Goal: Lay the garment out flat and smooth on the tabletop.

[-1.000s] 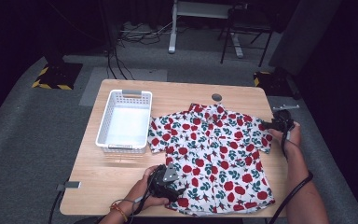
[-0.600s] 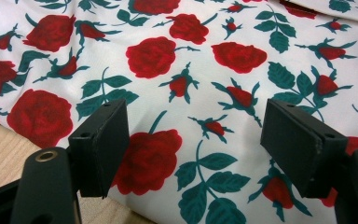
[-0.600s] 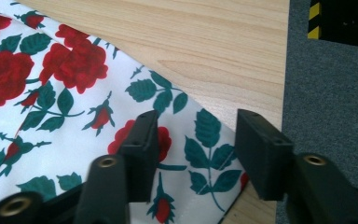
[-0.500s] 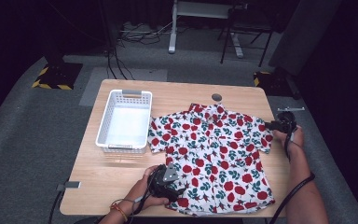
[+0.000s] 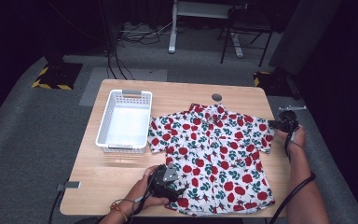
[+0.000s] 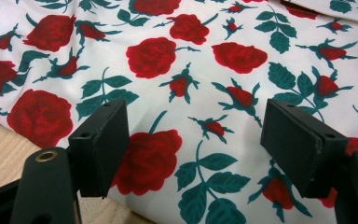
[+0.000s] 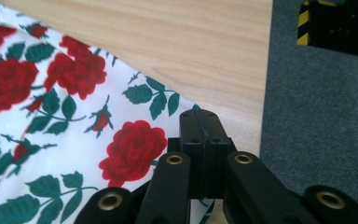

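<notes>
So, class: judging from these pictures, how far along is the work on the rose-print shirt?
Done: the shirt lies spread flat on the table. In hand: the right gripper has just closed at the sleeve edge; whether cloth is pinched is unclear. The left gripper sits open over the hem. Left: no fold shows, and the white basket is empty.

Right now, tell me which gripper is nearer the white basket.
Left. The left gripper sits at the shirt's near hem, just below the white basket; the right gripper is across the shirt at the table's far side.

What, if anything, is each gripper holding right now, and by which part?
The right gripper has just closed on the rose-print shirt at its sleeve edge. The left gripper holds nothing, its jaws open over the hem.
</notes>
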Tool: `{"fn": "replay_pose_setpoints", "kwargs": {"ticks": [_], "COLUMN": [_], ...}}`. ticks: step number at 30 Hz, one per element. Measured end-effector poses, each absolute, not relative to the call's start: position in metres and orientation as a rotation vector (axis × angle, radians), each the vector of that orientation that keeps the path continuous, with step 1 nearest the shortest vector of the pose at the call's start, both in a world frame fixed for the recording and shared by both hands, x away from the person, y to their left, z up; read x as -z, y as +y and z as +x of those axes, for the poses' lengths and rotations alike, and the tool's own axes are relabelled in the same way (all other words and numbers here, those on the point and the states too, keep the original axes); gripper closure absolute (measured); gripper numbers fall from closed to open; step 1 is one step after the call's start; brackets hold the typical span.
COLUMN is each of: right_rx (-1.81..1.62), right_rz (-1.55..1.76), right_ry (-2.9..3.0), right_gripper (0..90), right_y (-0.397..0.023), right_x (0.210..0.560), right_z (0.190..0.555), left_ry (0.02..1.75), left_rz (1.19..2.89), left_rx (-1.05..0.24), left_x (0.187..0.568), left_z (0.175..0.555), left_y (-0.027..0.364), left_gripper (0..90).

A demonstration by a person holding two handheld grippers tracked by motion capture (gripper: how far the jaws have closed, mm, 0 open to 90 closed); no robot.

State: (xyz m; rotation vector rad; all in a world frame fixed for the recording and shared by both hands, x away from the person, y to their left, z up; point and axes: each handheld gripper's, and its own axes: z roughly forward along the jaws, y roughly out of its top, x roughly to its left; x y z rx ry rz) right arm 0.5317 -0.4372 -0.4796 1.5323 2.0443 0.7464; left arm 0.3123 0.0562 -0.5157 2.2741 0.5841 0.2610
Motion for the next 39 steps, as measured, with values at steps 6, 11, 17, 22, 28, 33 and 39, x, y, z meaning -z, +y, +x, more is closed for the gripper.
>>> {"fn": "replay_pose_setpoints", "kwargs": {"ticks": [6, 11, 17, 22, 28, 33, 39], "right_rx": [-0.765, -0.766, -0.764, -0.747, -0.757, -0.772, -0.801], "right_rz": [1.434, 1.315, 1.176, 1.054, 0.937, 0.862, 0.834], "right_ry": [2.045, 2.09, 2.178, 2.261, 2.357, 2.431, 2.487], "right_gripper": [90.0, 90.0, 90.0, 90.0, 90.0, 88.0, 66.5], "right_y": [-0.421, -0.398, -0.363, -0.326, -0.283, -0.257, -0.248], "right_x": [0.459, 0.445, 0.436, 0.431, 0.428, 0.433, 0.447], "right_z": [0.52, 0.507, 0.489, 0.478, 0.469, 0.461, 0.454], "left_ry": [0.584, 0.585, 0.586, 0.586, 0.586, 0.585, 0.585], "left_rz": [2.276, 2.274, 2.273, 2.274, 2.274, 2.273, 2.274], "left_rx": [-0.261, -0.263, -0.263, -0.262, -0.262, -0.262, -0.262], "left_x": [0.516, 0.516, 0.516, 0.516, 0.516, 0.516, 0.516], "left_z": [0.312, 0.312, 0.312, 0.312, 0.312, 0.312, 0.312], "left_y": [0.056, 0.056, 0.056, 0.056, 0.056, 0.056, 0.056], "left_gripper": [23.4, 23.3, 23.4, 23.3, 23.3, 23.3, 23.3]}}
